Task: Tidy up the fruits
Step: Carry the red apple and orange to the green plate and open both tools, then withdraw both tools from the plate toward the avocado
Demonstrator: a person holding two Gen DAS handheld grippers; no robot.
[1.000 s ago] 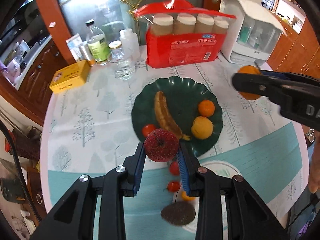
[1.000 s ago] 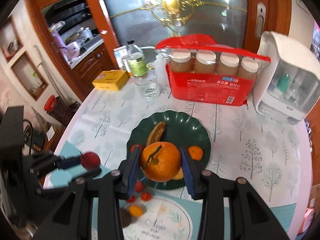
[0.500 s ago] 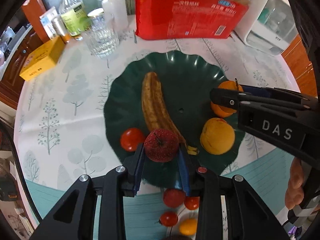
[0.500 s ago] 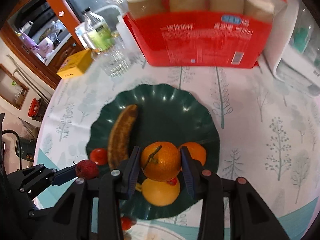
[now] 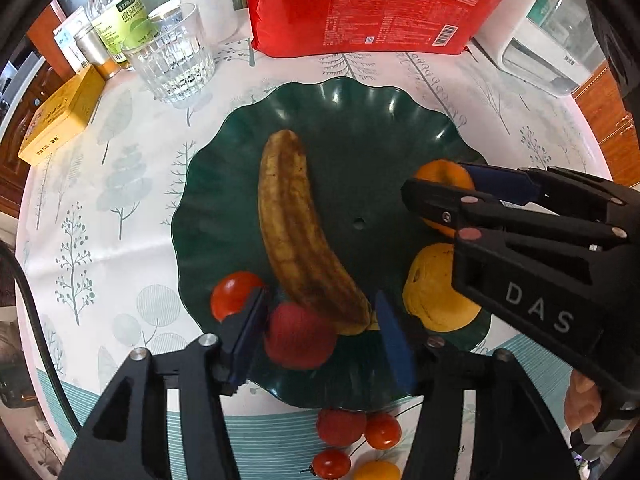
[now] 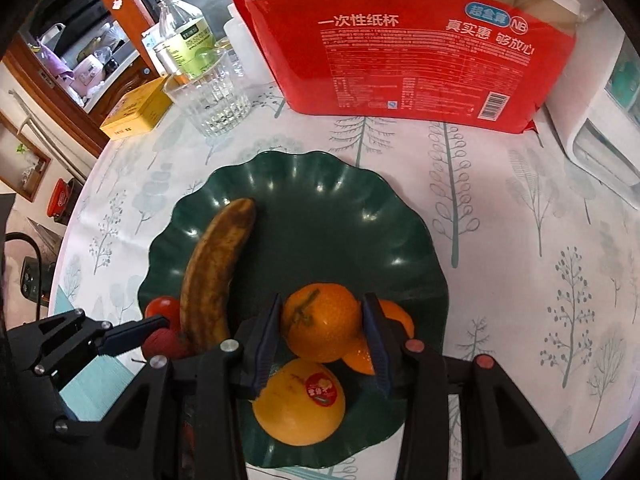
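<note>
A dark green scalloped plate (image 5: 344, 120) holds a brown banana (image 5: 296, 232), a tomato (image 5: 232, 294), a yellow-orange fruit (image 5: 432, 296) and a small orange. My left gripper (image 5: 320, 332) is open, its jaws wider than the red apple (image 5: 300, 338), which rests on the plate's near rim beside the banana. My right gripper (image 6: 322, 330) is shut on a stemmed orange (image 6: 320, 326), low over the plate (image 6: 320, 208) beside another orange (image 6: 396, 320). The right gripper also shows in the left wrist view (image 5: 440, 196).
Several cherry tomatoes (image 5: 360, 428) lie on a white plate near the green plate's front edge. A glass (image 5: 172, 64), bottles, a yellow box (image 5: 60, 120), a red paper-cup pack (image 5: 372, 4) and a white appliance (image 5: 548, 48) stand at the back.
Both grippers came down to the plate. My left jaws have opened and the apple now lies on the plate. My right gripper has lowered its orange beside the other oranges.
</note>
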